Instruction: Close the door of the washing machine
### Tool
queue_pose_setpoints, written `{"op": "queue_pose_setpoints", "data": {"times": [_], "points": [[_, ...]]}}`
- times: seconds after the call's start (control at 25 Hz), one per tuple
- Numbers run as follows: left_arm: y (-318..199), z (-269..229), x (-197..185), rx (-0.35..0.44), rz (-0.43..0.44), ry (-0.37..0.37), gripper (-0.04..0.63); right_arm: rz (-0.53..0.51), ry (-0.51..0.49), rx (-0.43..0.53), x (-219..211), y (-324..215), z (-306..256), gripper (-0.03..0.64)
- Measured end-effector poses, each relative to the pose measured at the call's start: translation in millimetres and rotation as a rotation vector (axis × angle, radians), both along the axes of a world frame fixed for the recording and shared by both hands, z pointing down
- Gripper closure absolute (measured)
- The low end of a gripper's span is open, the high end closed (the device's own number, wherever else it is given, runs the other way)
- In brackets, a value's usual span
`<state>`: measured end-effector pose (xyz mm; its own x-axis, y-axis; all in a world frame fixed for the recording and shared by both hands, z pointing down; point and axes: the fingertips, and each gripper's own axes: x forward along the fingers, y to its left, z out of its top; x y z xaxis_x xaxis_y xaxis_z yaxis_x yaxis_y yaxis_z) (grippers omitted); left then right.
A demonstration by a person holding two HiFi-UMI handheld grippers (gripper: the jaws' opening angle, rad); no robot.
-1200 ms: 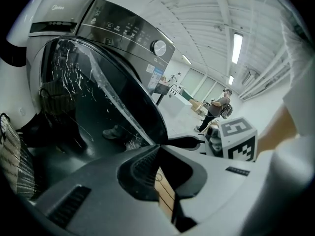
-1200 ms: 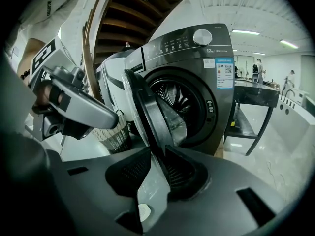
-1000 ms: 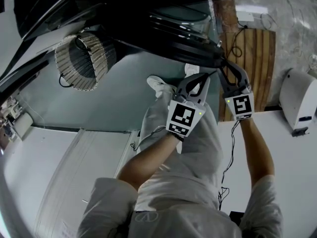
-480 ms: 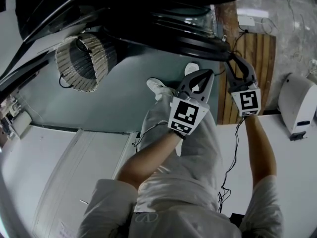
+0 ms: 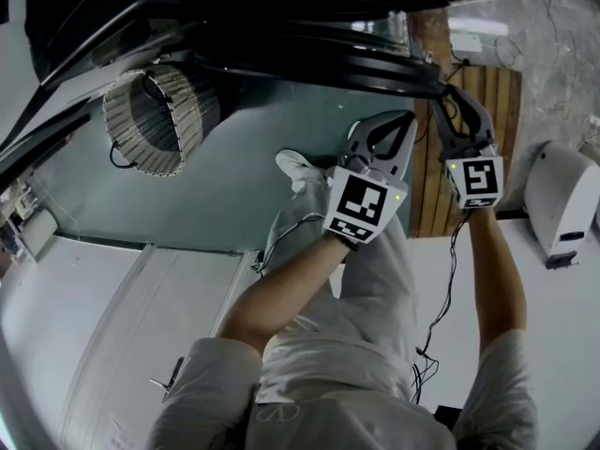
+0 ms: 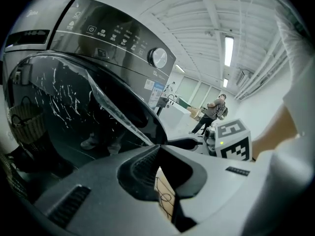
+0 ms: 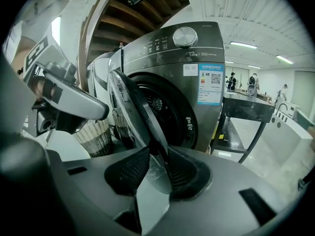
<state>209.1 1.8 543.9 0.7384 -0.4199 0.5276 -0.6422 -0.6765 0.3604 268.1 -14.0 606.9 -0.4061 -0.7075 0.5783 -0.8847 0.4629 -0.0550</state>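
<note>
Washing machine door (image 7: 130,100) still ajar, edge loose inside the right claw (image 7: 157,165), which just spread wide; left claw (image 6: 160,150) pinched together, empty.

One washing machine (image 7: 187,82) on show, and one door (image 7: 130,102) hanging off it. Grippers, count them: two, the left gripper (image 5: 406,120) and the right gripper (image 5: 450,97) (that one's jaws have just been opening, the door's rim between them). In the head view, one wicker basket (image 5: 155,115) at ten o'clock, one slatted wooden board (image 5: 483,101) at two o'clock, and one white shoe (image 5: 298,165) in clear sight. One dial (image 7: 185,36) on the panel.
</note>
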Motion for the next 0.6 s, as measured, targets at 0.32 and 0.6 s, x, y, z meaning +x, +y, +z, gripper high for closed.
{"op": "queue_pose_setpoints", "data": {"times": [0.32, 0.6], "points": [[-16.0, -0.4, 1.6, 0.016, -0.015, 0.007, 0.594, 0.029, 0.019, 0.034, 13.4, -33.8, -1.0, 0.497], [-31.9, 3.9, 0.2, 0.027, -0.034, 0.006, 0.592, 0.06, 0.021, 0.06, 21.5, -56.7, -1.4, 0.495]]}}
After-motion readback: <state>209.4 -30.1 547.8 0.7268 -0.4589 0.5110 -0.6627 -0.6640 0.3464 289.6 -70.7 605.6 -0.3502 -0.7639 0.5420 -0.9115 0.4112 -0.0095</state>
